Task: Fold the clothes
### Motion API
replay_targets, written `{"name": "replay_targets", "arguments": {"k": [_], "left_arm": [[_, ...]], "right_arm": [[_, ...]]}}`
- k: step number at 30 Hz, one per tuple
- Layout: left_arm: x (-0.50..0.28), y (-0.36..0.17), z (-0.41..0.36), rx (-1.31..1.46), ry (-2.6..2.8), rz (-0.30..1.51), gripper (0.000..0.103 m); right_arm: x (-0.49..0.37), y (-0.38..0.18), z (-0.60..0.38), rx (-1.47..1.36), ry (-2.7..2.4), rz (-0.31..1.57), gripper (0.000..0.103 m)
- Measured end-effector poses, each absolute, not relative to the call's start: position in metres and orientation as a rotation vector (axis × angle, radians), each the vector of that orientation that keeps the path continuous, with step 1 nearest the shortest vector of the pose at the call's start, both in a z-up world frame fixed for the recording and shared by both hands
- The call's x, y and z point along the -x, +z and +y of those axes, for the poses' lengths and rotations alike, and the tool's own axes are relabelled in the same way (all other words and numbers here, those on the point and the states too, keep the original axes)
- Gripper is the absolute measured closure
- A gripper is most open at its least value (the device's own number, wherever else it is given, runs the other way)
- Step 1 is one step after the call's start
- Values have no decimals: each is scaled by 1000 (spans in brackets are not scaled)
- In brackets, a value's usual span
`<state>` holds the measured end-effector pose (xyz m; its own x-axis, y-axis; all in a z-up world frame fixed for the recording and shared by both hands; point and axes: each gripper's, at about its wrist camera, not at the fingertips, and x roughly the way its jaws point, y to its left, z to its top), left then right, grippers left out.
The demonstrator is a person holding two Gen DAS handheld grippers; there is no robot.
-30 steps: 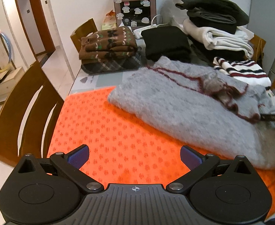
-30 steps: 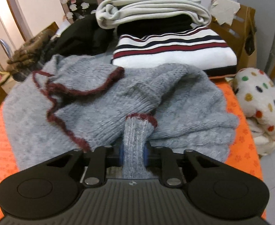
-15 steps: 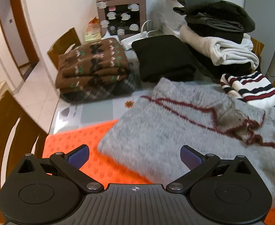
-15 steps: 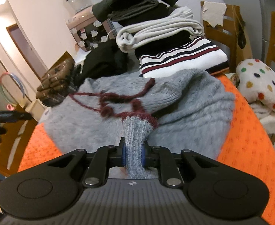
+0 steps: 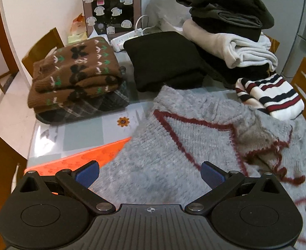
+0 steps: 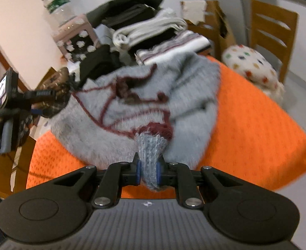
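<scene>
A fuzzy grey sweater [image 5: 173, 145] with dark red trim lies rumpled on the orange mat [image 5: 94, 156]. My left gripper [image 5: 149, 174] hovers open over the sweater's near left part, with nothing between its blue pads. In the right wrist view my right gripper [image 6: 148, 171] is shut on the sweater's grey sleeve [image 6: 150, 145], just behind its dark red cuff. The sleeve stretches from the pads to the grey sweater [image 6: 132, 104] heaped on the orange mat [image 6: 253, 129]. The left gripper [image 6: 39, 102] shows at the left edge of that view, its state unclear there.
Folded clothes line the far side: a brown patterned sweater [image 5: 73, 73], a black garment [image 5: 165, 60], a tall pile [image 5: 228, 27] and a striped sweater [image 5: 271, 95]. A polka-dot cushion [image 6: 253, 66] rests on a chair at right. Wooden chairs surround the table [image 5: 84, 135].
My right gripper has pulled the sleeve back and up, rolling, and the sweater is more bunched. My left gripper has moved forward over the sweater's left part, still open.
</scene>
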<state>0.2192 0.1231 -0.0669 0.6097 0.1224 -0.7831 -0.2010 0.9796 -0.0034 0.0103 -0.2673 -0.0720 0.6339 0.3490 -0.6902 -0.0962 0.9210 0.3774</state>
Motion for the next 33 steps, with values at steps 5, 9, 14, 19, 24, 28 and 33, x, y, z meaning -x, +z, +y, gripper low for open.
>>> {"name": "replay_targets", "arguments": {"k": [5, 9, 14, 19, 24, 28, 33], "left_arm": [[-231, -89, 116, 63, 186, 918, 0], [-242, -106, 113, 15, 205, 923, 0], [-257, -118, 118, 34, 211, 934, 0], [-273, -122, 121, 53, 221, 937, 0], [-291, -133, 128, 102, 235, 963, 0], [-296, -144, 141, 192, 236, 1011, 7], [-280, -138, 148, 197, 170, 981, 37]], "right_arm": [[26, -92, -260, -342, 188, 887, 87], [49, -111, -254, -366, 149, 915, 87], [59, -123, -243, -387, 123, 937, 82], [75, -124, -238, -439, 84, 933, 74], [89, -122, -236, -481, 32, 921, 65], [99, -118, -230, -483, -5, 903, 62], [105, -109, -230, -484, -46, 869, 57]]}}
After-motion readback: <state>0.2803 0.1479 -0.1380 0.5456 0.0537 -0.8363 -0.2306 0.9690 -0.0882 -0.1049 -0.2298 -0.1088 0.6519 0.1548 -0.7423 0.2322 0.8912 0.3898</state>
